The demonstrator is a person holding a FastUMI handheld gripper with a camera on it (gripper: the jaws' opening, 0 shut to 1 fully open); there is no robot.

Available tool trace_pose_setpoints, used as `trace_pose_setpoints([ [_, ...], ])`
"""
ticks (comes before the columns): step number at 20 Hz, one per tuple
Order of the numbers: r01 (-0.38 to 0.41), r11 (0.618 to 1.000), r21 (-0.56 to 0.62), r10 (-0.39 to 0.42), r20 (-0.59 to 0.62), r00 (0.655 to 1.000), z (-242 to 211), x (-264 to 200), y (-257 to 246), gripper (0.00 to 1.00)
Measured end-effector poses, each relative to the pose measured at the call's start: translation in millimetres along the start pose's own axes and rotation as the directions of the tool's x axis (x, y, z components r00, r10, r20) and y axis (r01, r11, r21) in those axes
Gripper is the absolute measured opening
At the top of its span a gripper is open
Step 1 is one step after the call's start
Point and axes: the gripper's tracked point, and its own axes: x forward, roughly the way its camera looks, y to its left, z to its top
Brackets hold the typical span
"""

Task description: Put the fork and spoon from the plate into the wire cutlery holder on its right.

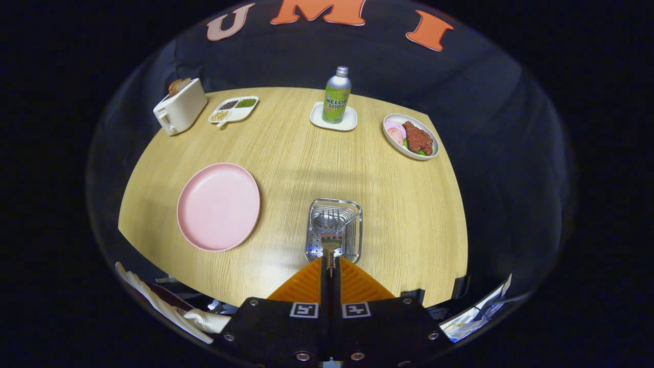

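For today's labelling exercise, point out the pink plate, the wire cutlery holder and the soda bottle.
pink plate (218, 206), gripper view, middle of its bare surface.
wire cutlery holder (312, 244), gripper view, left wall, just ahead of the claw.
soda bottle (336, 99), gripper view, label on its body.

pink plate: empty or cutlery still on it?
Empty. The pink plate shows a bare surface. The gripper is shut on a fork whose tines hang over the wire cutlery holder.
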Motion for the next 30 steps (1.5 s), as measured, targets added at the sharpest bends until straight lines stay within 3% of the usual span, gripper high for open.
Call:
trace_pose_setpoints([
  [8,-0.030,1.000,-0.001,0.030,-0.117,0.993,7,28,2,0.03],
  [14,-0.036,0.999,0.032,0.039,-0.097,0.994,14,34,3,0.08],
  [16,-0.041,0.997,0.063,0.045,-0.064,0.997,20,32,1,0.22],
  [17,-0.048,0.995,0.084,0.052,-0.044,0.998,22,31,0,0.41],
  [19,-0.057,0.990,0.129,0.056,0.010,0.998,28,25,-1,0.69],
  [22,-0.081,0.981,0.178,0.058,0.128,0.990,44,9,3,0.98],
  [26,-0.132,0.959,0.250,0.055,0.293,0.954,69,-13,18,0.99],
  [30,-0.145,0.923,0.355,-0.010,0.399,0.917,78,-22,29,0.99],
])
